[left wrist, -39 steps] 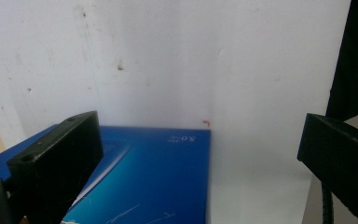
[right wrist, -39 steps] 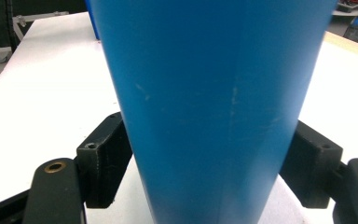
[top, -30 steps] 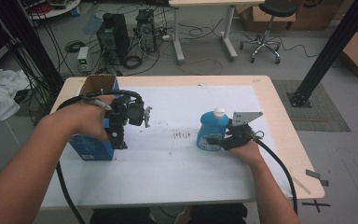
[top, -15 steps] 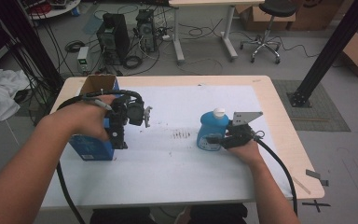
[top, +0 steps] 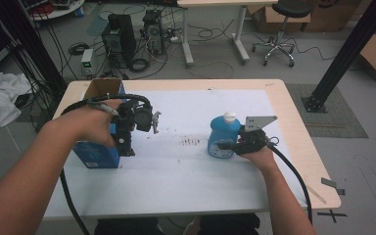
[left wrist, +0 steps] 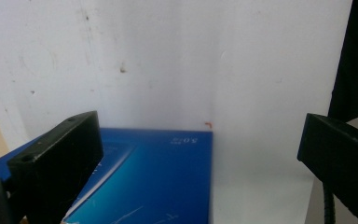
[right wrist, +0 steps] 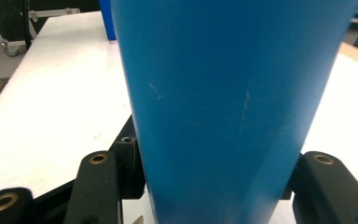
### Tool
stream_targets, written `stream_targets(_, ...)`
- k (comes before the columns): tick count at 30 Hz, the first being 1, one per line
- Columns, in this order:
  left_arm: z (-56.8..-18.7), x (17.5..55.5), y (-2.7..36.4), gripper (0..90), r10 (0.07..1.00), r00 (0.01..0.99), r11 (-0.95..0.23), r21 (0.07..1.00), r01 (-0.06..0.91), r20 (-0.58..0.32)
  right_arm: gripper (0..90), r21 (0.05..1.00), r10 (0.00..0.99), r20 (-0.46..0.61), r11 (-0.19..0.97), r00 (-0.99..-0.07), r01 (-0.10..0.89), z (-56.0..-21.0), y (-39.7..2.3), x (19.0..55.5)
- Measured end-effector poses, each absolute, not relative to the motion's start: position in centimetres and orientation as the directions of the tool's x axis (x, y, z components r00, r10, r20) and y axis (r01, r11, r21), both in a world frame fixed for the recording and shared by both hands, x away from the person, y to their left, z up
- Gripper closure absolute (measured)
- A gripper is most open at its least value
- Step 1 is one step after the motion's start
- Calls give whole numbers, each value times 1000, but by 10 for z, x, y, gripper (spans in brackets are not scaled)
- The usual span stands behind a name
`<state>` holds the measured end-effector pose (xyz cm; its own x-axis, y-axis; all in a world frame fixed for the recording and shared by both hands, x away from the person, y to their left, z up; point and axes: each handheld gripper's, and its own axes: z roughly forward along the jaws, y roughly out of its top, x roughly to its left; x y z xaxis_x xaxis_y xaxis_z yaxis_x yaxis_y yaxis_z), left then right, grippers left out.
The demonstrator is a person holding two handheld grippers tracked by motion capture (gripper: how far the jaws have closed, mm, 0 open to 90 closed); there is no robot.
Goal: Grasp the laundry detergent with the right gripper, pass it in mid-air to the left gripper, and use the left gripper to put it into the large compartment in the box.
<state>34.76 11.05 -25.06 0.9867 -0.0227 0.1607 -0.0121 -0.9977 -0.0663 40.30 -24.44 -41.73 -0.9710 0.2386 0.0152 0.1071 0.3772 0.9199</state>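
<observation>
1. The right gripper sits at the right of the white surface, its jaws pinching the lower body of a blue bottle from either side.
2. In the right gripper view the blue bottle stands between the jaws, and both press against its sides.
3. The bottle stands upright on the surface with its white cap at the top; the grey three-cornered plate of the right gripper rises just beside it.
4. The left gripper hangs at the left of the surface, pointing down, just beside the right side of a blue box.
5. In the left gripper view the jaws are spread wide apart, with nothing held between them.
6. That view looks down on the blue box: its top lies beneath the left-hand jaw and reaches about halfway across the gap, while the other jaw hangs over bare white surface. Whether the jaw touches the box I cannot tell.
7. The blue box stands at the left edge of the surface, with an open brown cardboard flap at its far end.
8. Bottle and box are well apart, with a patch of small dark marks on the surface between them.
</observation>
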Motion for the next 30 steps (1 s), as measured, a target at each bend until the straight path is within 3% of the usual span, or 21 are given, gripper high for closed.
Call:
stream_targets(16, -242, 347, 100, 5, -41, 984, -998, -52, -33, 172, 456, 927, 114, -29, 376, -993, 16, -365, -235, 370)
stream_targets(30, -244, 344, 84, 5, -63, 985, -998, -42, -57, 162, 454, 917, 42, -43, 397, -998, -23, -367, -184, 339)
